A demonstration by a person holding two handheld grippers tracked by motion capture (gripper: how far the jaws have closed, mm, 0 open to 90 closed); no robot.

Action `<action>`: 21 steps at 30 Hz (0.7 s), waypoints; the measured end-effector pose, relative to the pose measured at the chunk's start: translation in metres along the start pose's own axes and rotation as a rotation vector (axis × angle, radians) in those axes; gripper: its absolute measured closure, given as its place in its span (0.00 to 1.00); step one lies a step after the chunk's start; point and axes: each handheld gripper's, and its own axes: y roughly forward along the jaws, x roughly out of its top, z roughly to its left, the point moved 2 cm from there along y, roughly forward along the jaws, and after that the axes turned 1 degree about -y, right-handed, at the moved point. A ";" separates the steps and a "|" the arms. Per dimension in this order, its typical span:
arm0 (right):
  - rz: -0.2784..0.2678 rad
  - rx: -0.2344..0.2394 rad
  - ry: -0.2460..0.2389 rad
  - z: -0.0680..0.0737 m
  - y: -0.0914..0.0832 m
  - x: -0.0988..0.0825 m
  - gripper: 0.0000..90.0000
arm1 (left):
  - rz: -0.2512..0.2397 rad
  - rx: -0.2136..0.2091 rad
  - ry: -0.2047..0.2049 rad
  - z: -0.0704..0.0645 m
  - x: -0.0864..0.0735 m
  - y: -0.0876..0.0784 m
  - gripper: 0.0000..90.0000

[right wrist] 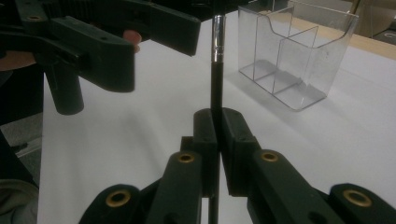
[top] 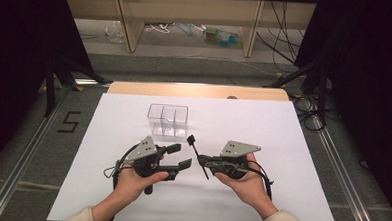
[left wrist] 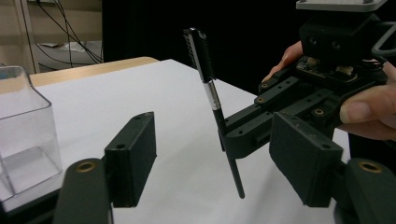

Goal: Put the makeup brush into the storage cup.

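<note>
White tabletop point(top: 105, 186) bears a clear organizer point(top: 167, 120) — right gripper point(top: 202, 162) jaws clamp a brush point(top: 197, 156), left gripper point(top: 180, 157) jaws parted beside it.

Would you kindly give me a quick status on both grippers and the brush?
Right gripper shut on the brush, held upright. Left gripper open beside it, not touching. Clear organizer behind, nothing blocking.

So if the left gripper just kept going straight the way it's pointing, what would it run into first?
Most likely the thin black brush, which the right gripper holds clamped upright. In the left gripper view it stands ahead, between the open jaws of the left gripper, with the right gripper close behind it. Depth is hard to judge.
</note>
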 end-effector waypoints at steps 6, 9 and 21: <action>-0.004 -0.003 -0.003 0.001 0.001 0.000 0.95 | -0.015 -0.017 -0.015 0.001 0.001 0.012 0.50; 0.000 -0.006 -0.002 0.001 0.001 -0.001 0.95 | -0.020 -0.024 -0.023 -0.001 0.002 0.016 0.55; 0.002 0.002 -0.007 0.002 0.002 0.000 0.95 | -0.035 -0.010 -0.042 -0.003 0.000 0.026 0.76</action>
